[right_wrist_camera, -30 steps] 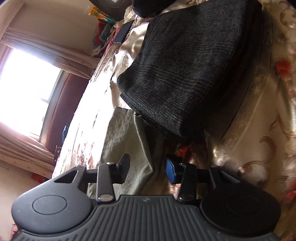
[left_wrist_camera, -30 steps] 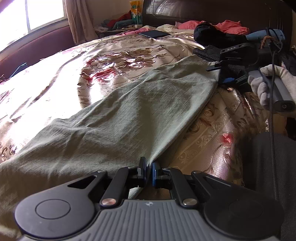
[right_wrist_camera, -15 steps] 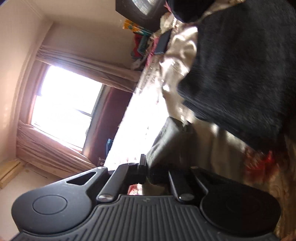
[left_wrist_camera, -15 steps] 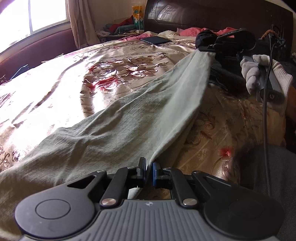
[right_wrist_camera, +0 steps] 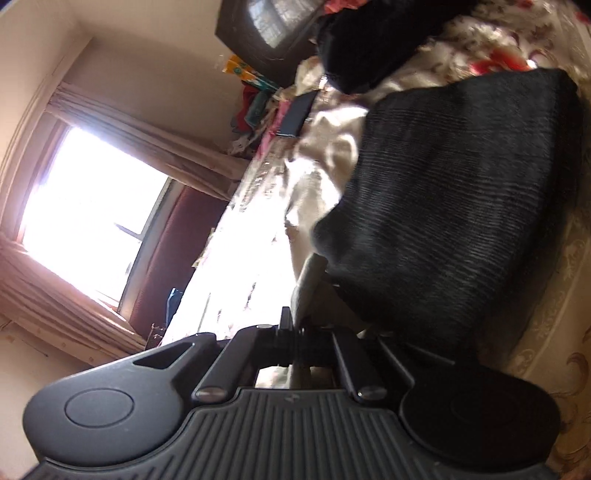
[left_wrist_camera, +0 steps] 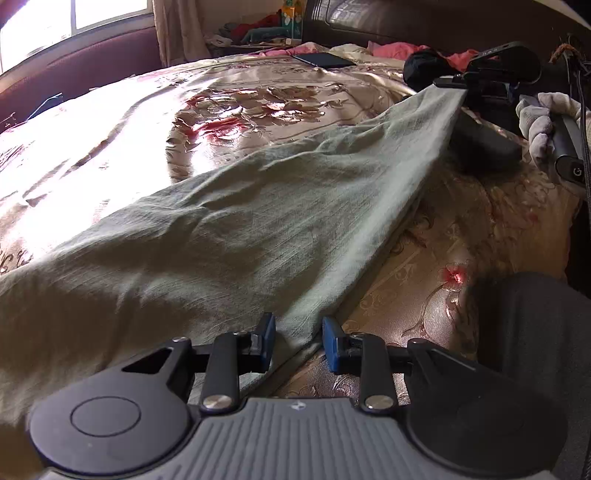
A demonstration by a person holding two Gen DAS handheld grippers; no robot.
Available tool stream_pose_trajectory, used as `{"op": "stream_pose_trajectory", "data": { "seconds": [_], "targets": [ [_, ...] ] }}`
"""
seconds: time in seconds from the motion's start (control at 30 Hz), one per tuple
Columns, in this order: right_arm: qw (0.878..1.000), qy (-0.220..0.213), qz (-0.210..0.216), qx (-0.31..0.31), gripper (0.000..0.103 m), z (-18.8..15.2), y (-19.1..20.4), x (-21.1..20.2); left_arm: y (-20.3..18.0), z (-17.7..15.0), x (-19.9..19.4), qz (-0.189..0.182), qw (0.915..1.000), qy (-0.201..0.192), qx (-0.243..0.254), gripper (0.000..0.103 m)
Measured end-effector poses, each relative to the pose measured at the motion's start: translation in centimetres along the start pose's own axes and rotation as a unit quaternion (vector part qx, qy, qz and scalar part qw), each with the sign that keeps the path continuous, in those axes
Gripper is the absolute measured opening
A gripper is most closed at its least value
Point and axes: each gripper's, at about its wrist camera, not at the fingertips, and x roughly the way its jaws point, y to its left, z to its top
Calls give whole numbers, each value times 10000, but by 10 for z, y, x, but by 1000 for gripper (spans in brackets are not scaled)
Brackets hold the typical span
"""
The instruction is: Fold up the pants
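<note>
Pale green pants (left_wrist_camera: 258, 221) stretch across the flowered bedspread (left_wrist_camera: 110, 140) from the near left up to the far right. My left gripper (left_wrist_camera: 298, 344) is at their near edge. Its jaws are opening; a fold of cloth lies between the blue pads (left_wrist_camera: 267, 341), which stand apart from it. At the far end my right gripper (left_wrist_camera: 461, 84), held by a gloved hand (left_wrist_camera: 543, 125), is shut on the pants' other end and holds it above the bed. In the right wrist view the gripper (right_wrist_camera: 295, 334) pinches a thin strip of green cloth (right_wrist_camera: 308, 280).
A folded dark garment (right_wrist_camera: 461, 203) lies on the bed just past the right gripper, also visible as a dark fold (left_wrist_camera: 484, 144). A dark phone (left_wrist_camera: 323, 59) lies near the headboard (left_wrist_camera: 406, 22). Pink and black clothes are piled there. A person's dark-clad leg (left_wrist_camera: 524, 314) is at the right.
My left jaws, shut on the pants' edge before, have parted. My right gripper closed on the far end and lifted it, so the cloth now rises off the bed.
</note>
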Motion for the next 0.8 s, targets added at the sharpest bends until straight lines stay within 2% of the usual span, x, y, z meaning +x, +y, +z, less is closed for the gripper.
{"op": "stream_pose_trajectory", "data": {
  "seconds": [0.07, 0.13, 0.2, 0.27, 0.3, 0.33, 0.4, 0.47, 0.5, 0.53, 0.6, 0.67, 0.73, 0.8],
  "targets": [
    [9989, 167, 249, -374, 4, -4, 36, 5, 6, -2, -18, 92, 9996, -242, -81, 42],
    [9948, 344, 491, -825, 4, -15, 74, 12, 22, -6, -39, 433, 9980, -427, -180, 43],
    [9878, 642, 890, -1103, 4, -35, 111, 20, 44, -12, -54, 824, 9946, -421, -471, 43],
    [9771, 1042, 1225, -1392, 4, -63, 146, 33, 73, -23, -68, 1197, 9881, -329, -909, 43],
    [9708, 1253, 1359, -1532, 4, -78, 161, 39, 91, -31, -76, 1437, 9822, -224, -1190, 43],
    [9609, 1556, 1514, -1720, 4, -101, 179, 46, 105, -39, -83, 1681, 9756, -131, -1406, 43],
    [9387, 2122, 1773, -2056, 4, -150, 208, 57, 135, -57, -105, 2271, 9551, -56, -1901, 43],
    [9148, 2537, 1975, -2445, 4, -199, 235, 65, 159, -76, -129, 2600, 9368, -66, -2339, 43],
    [9056, 2694, 2032, -2571, 4, -219, 243, 68, 172, -90, -141, 2822, 9236, -45, -2593, 43],
    [8901, 2978, 2111, -2729, 4, -245, 254, 75, 183, -103, -153, 3007, 9117, -43, -2799, 43],
    [8664, 3333, 2236, -2972, 4, -288, 267, 78, 195, -124, -171, 2816, 9058, -277, -3154, 36],
    [8384, 3719, 2310, -3248, 4, -335, 278, 78, 198, -136, -184, 2622, 9025, -504, -3380, 36],
    [8142, 3959, 2334, -3549, 4, -373, 284, 75, 191, -139, -189, 2750, 9049, -571, -3197, 36],
    [7931, 3916, 2350, -4031, 4, -407, 290, 66, 189, -141, -193, 2722, 9068, -642, -3155, 36]
  ]
}}
